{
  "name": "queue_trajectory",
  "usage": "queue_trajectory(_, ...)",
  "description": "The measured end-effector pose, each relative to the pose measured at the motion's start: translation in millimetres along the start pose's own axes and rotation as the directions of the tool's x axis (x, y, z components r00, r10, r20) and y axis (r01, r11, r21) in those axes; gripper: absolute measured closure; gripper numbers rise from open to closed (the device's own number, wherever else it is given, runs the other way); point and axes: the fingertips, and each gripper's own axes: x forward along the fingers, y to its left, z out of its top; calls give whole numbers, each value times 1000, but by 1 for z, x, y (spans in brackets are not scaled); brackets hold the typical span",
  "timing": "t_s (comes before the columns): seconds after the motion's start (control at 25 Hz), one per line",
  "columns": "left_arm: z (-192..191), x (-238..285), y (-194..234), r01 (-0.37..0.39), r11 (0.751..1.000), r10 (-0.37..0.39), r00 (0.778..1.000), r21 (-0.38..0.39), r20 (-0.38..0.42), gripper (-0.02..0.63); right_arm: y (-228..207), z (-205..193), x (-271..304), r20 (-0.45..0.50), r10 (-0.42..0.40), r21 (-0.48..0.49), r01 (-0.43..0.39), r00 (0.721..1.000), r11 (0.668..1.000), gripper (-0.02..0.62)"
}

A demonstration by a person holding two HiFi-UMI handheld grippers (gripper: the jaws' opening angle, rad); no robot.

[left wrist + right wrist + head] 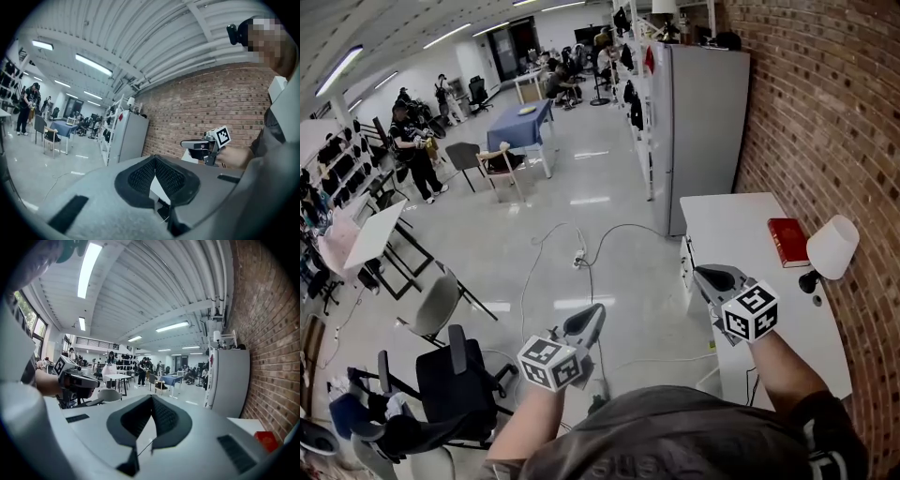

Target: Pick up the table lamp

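Observation:
The table lamp (832,247), with a white shade and a black stem, stands on the white table (741,234) by the brick wall, next to a red book (787,241). My right gripper (709,275) hovers over the table's near left edge, left of the lamp and apart from it, jaws shut and empty. My left gripper (594,315) is held over the floor further left, also shut on nothing. In the right gripper view the shut jaws (151,397) point across the room, with the red book (267,440) at the lower right. The left gripper view shows its shut jaws (154,159) and the right gripper (190,144) beyond.
A tall grey cabinet (703,131) stands beyond the table's far end. The brick wall (834,112) runs along the right. A black office chair (459,380) and a grey chair (436,305) stand at the left. Cables (581,258) lie on the floor. People are at the hall's far end.

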Motion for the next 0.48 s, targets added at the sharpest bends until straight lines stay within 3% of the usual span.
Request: queue_trajectory(0.48, 64, 63, 219, 148, 987, -146, 988, 64, -40, 601, -16, 72, 217, 69, -81, 1, 82, 994, 997, 601)
